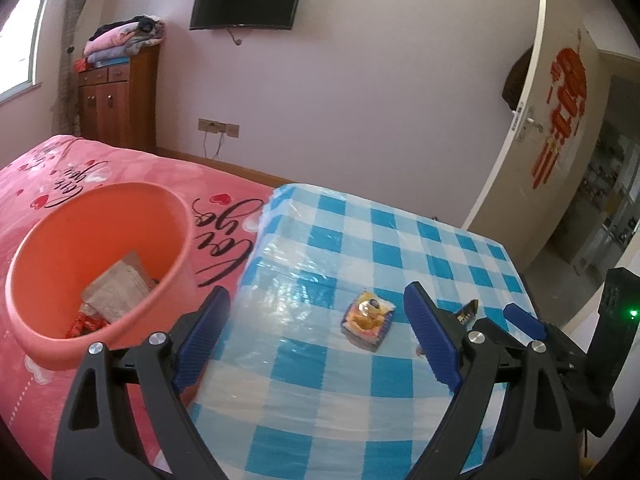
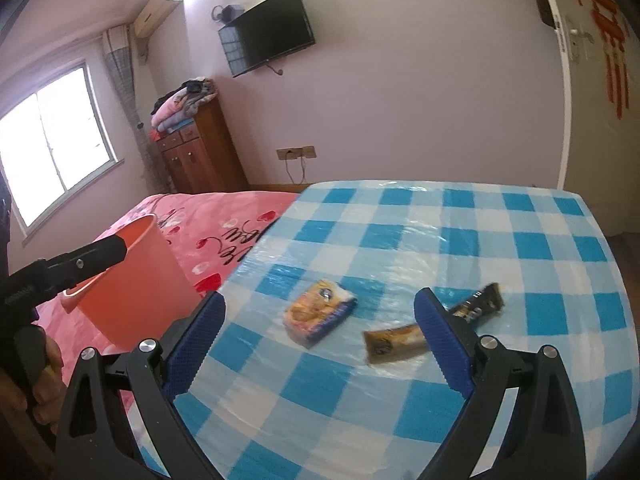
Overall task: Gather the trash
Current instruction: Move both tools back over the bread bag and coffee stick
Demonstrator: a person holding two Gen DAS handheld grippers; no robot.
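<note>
Wrappers (image 2: 320,312), three on tabletop (image 2: 520,216); both claws (image 1: 316,336) (image 2: 320,344) agape, empty. Straddle one squarely, pinch low, carry to bin (image 1: 48,280).

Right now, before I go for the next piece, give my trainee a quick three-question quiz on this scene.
1. True or false: the orange bin is empty.
2. How many wrappers lie on the checked tablecloth?
   A. one  B. three  C. five
3. Fill in: both the left gripper and the right gripper are ____.

Key
1. False: paper and a red wrapper already lie inside.
2. B: a yellow and blue snack pack, a tan bar wrapper and a dark wrapper.
3. Open, with nothing held.
</note>
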